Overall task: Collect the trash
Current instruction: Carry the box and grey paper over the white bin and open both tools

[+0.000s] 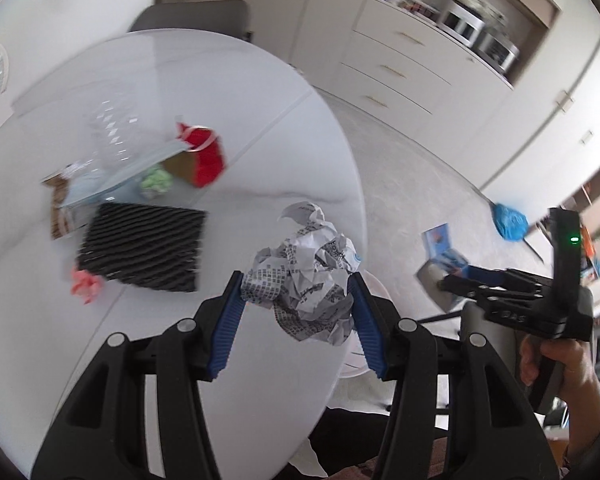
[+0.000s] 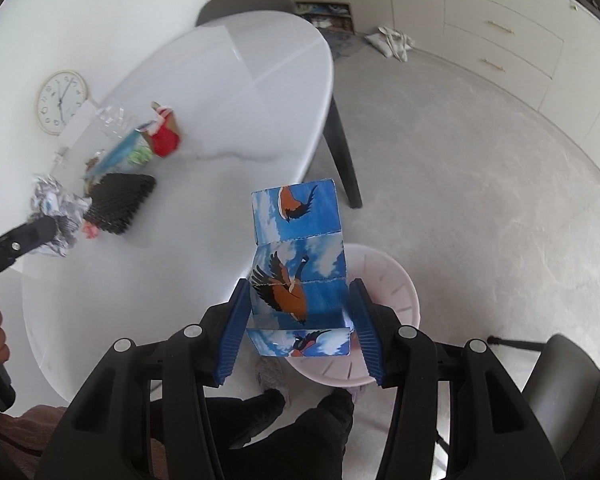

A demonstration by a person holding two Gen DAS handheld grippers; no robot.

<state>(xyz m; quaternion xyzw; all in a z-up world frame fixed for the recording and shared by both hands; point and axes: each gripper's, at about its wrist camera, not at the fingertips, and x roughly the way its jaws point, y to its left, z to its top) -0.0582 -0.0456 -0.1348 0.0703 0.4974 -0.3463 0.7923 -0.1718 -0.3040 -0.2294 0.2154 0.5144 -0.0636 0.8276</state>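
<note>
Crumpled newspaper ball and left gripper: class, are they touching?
Touching. The left wrist view shows the crumpled newspaper ball pinched in the left gripper, both blue pads pressed against its sides.

Between your left claw's blue pads [image 1: 228, 316]: grey-printed white paper wad [image 1: 306, 280]. Between your right's: sky-blue bird-print carton [image 2: 300, 268]. Beyond: black ribbed mat [image 1: 144, 252].

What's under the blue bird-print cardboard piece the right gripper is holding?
A pale pink slatted bin on the floor sits below the blue bird-print cardboard piece, clamped in the right gripper. The cardboard hides most of the bin's inside, so its contents cannot be seen.
</note>
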